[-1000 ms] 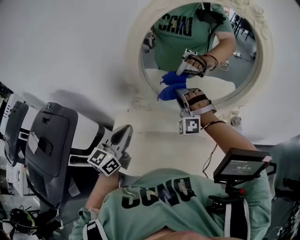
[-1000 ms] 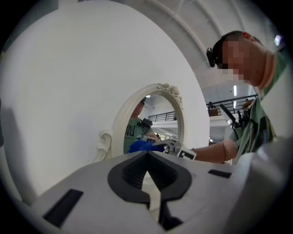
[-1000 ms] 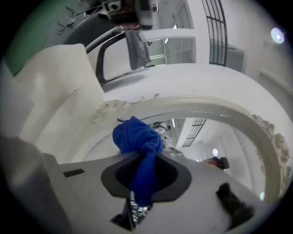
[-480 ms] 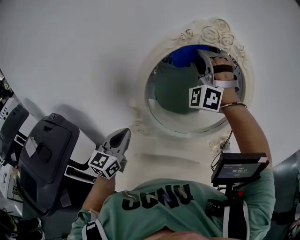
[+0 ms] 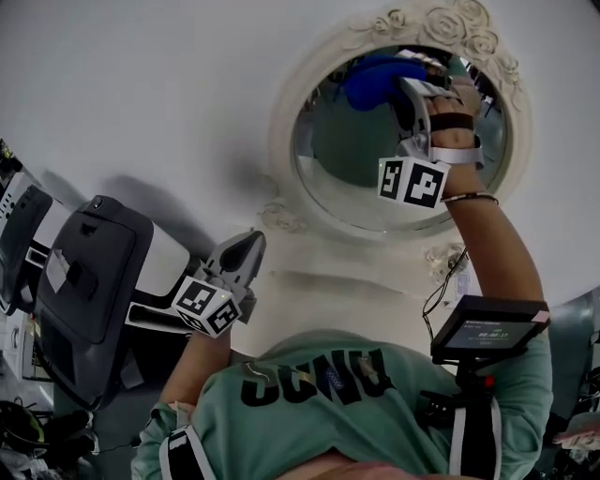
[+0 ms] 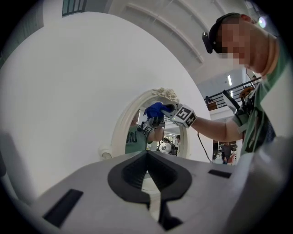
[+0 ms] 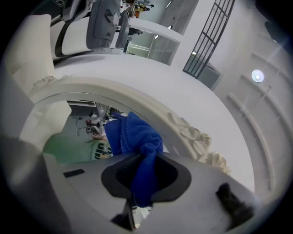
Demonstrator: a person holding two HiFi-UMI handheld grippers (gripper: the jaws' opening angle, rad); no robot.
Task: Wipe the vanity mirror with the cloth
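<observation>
The vanity mirror (image 5: 375, 159) is a round glass in an ornate cream frame (image 5: 441, 23) on a white wall. My right gripper (image 5: 398, 73) is raised to the top of the glass, shut on a bunched blue cloth (image 5: 373, 80) that presses against the mirror. In the right gripper view the cloth (image 7: 137, 141) bulges out between the jaws of the right gripper (image 7: 137, 183), just below the frame's carved roses (image 7: 194, 132). My left gripper (image 5: 244, 248) hangs low and left of the mirror, shut and holding nothing. In the left gripper view the left gripper (image 6: 147, 183) points at the mirror (image 6: 137, 137) and the cloth (image 6: 154, 109).
A grey and black padded machine (image 5: 94, 272) stands at the left. A small screen (image 5: 487, 328) sits on a rig at the person's chest, with a thin cable (image 5: 439, 291) hanging below the mirror frame. The white ledge (image 5: 319, 300) lies under the mirror.
The right gripper has carried the cloth from the mirror's lower left up to its top edge. The left gripper has hardly moved.
</observation>
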